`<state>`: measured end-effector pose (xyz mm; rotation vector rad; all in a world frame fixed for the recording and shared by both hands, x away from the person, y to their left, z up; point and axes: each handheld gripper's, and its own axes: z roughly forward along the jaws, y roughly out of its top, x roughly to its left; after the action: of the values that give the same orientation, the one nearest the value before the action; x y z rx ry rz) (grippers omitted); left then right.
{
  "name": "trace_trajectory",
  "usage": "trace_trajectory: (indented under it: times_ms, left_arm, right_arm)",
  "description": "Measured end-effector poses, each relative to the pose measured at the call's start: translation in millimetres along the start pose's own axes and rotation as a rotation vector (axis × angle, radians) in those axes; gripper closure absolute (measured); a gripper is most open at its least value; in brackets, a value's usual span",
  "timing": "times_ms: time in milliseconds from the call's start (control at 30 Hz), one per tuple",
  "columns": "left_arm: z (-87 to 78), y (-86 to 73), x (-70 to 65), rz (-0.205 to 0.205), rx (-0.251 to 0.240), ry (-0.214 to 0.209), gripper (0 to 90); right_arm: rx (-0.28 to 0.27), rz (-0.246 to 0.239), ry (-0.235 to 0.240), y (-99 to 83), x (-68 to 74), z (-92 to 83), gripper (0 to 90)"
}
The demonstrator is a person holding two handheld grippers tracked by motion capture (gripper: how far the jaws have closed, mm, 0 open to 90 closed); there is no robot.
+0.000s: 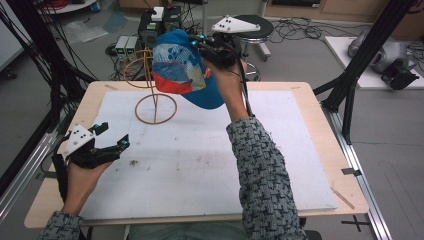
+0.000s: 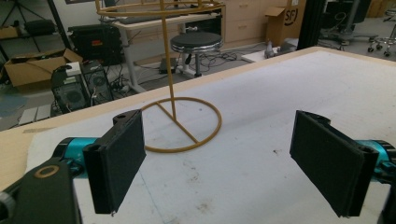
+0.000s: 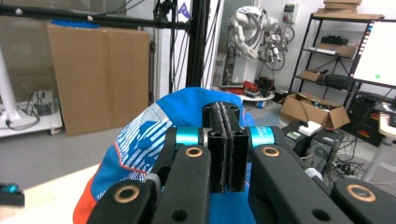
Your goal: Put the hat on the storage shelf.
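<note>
Pinching a blue, white-patterned, orange-brimmed cap (image 1: 187, 70), the right hand-held gripper (image 1: 202, 42) is clamped.

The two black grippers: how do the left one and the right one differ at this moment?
The left gripper has its jaws wide apart and holds nothing; the right gripper is shut on the blue, white and orange fabric cap. The left one sits low over the white table mat; the right one is raised beside the yellow wire stand. Both are hand-held.

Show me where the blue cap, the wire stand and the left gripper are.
blue cap (image 1: 187, 75), high view, on its crown.
wire stand (image 2: 205, 140), left gripper view, on its base ring.
left gripper (image 1: 114, 135), high view, between its fingertips.
</note>
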<state>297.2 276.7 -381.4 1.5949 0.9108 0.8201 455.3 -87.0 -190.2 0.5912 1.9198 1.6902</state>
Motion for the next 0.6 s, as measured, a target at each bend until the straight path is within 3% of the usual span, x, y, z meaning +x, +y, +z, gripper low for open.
trace_trajectory:
  times_ms: [267, 600]
  left_arm:
    - [-4.0, 0.3, 1.1, -0.001, -0.005, 0.003, 18.3]
    - [-9.2, -2.6, 2.3, 0.007, -0.007, 0.004, 18.3]
  right_arm:
    - [-0.01, 0.027, 0.021, 9.6, 5.7, 26.4, 90.0]
    - [0.021, 0.001, 0.042, 18.6, 23.3, 63.5, 90.0]
